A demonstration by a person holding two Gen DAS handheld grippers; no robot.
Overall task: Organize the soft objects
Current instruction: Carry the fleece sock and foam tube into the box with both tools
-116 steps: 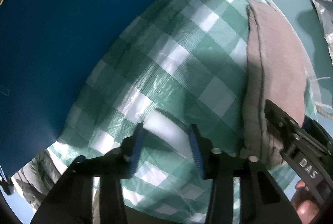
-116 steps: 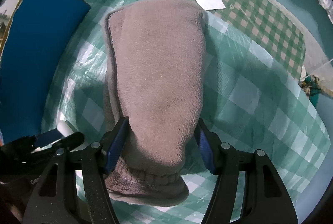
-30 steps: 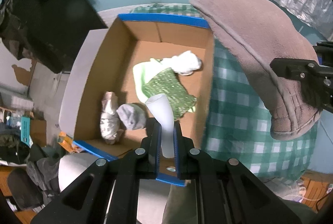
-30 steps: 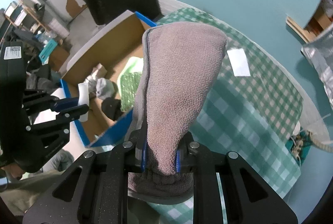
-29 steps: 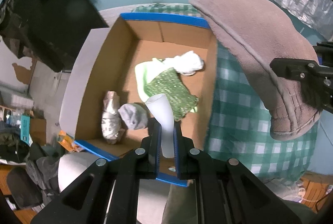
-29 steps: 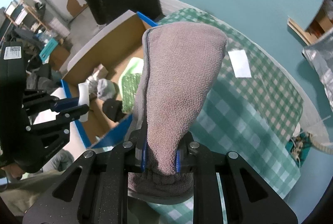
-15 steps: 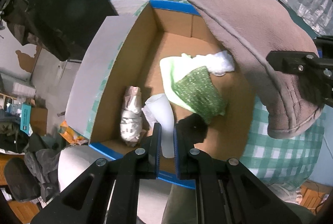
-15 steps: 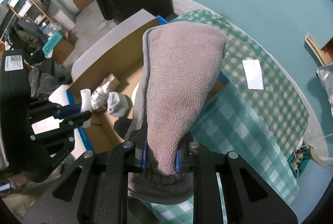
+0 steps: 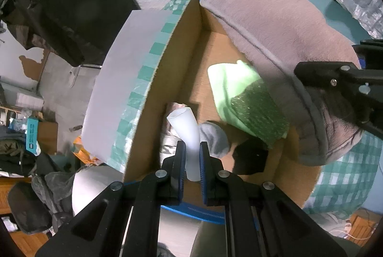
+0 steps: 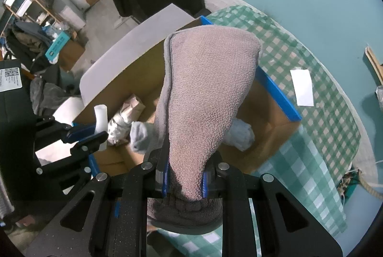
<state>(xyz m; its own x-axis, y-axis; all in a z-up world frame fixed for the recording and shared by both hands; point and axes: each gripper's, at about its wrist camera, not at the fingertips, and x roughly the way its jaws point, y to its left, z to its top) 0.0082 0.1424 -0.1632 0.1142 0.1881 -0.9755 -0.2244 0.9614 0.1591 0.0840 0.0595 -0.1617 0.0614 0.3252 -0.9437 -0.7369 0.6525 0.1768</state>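
Note:
My left gripper (image 9: pixel 191 154) is shut on a white foam roll (image 9: pixel 185 124), which hangs over the near left corner of an open cardboard box (image 9: pixel 177 61) with blue edges. My right gripper (image 10: pixel 184 176) is shut on a brown fleece slipper (image 10: pixel 205 99), held upright above the box (image 10: pixel 277 92). From the left wrist view the slipper (image 9: pixel 287 41) fills the right side and hides the box's far right part, with the right gripper's fingers (image 9: pixel 335 76) clamped on it. From the right wrist view the left gripper (image 10: pixel 83 135) and its roll (image 10: pixel 100 117) are at the left.
In the box lie a green cloth (image 9: pixel 249 101), a grey sock (image 9: pixel 213 137), a patterned wad (image 10: pixel 129 106), a white crumpled piece (image 10: pixel 239 135) and a black item (image 9: pixel 249 159). The box stands on a green checked cloth (image 10: pixel 323 149) bearing a white paper slip (image 10: pixel 302 87). Clutter crowds the floor at the left.
Both grippers have travelled from beside the box to over it, sinking slightly. The roll now hangs by the box's left wall and the slipper covers its right part.

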